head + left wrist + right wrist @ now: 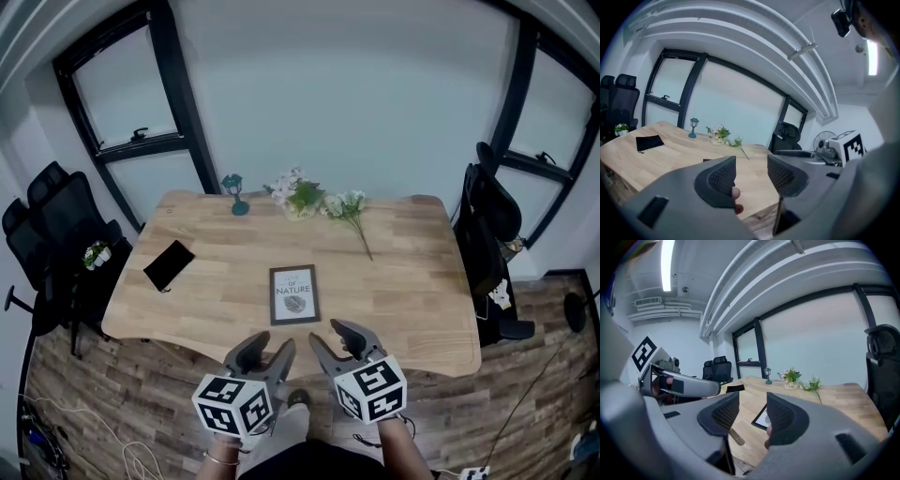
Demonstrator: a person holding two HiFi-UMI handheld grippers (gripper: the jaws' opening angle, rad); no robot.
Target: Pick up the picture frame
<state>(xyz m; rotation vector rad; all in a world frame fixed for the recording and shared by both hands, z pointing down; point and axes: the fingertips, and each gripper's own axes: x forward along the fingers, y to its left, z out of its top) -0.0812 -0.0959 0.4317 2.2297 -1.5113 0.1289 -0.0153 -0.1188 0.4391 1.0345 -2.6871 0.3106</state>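
Note:
A dark-framed picture frame [294,294] with a white print lies flat on the wooden table [403,281], near its front edge at the middle. In the right gripper view a corner of the picture frame [761,418] shows between the jaws, farther off. My left gripper [272,353] and my right gripper [330,339] hang side by side just short of the table's front edge, below the frame. Both stand open with nothing between their jaws. In the left gripper view the left gripper [751,175] points across the table and the frame is almost wholly hidden behind its jaw.
A black phone-like slab [169,265] lies at the table's left. At the back stand a small teal lantern [234,193], a flower pot [298,198] and a loose flower sprig [350,213]. Black office chairs flank the table on the left [47,234] and right [487,225].

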